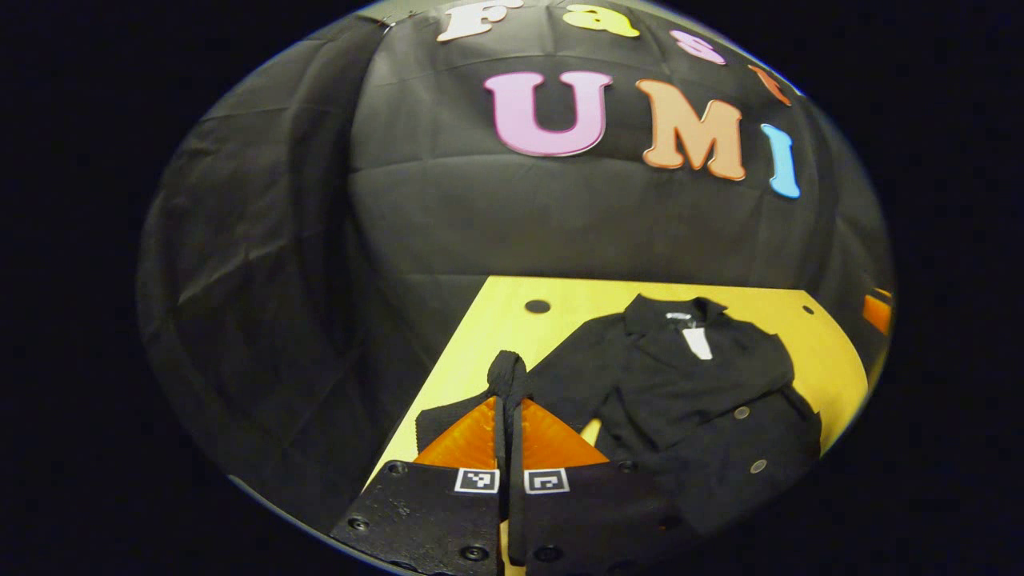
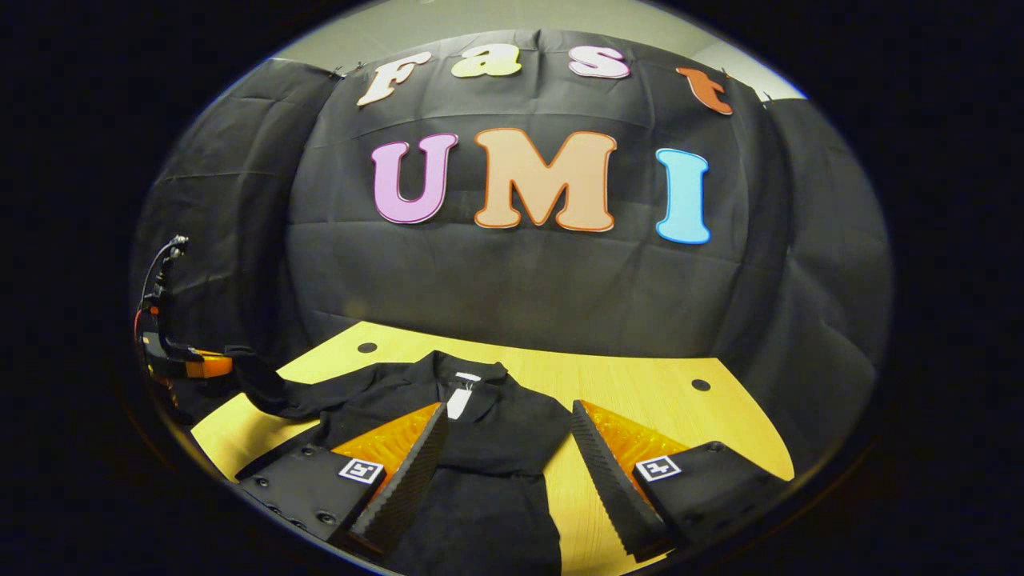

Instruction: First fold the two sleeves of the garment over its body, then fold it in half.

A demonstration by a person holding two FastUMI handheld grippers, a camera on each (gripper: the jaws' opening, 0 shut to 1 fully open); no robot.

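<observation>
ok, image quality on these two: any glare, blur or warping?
Left gripper view: strong fisheye bend on the table edges; the black jacket loses detail, only its buttons and tag stand out; the left tool is sharp, shut on the sleeve. Right gripper view: evenly lit, no glare, the right tool open over the jacket.

Matt cloth on smooth wood

The garment (image 1: 680, 392) is a matt, slightly coarse woven cloth with small glossy buttons (image 1: 742, 413) and a paper tag (image 1: 698, 342); the desk (image 2: 640, 384) is smooth pale wood-grain with a faint sheen; the booth wall (image 2: 520, 280) is creased matt cloth.
</observation>
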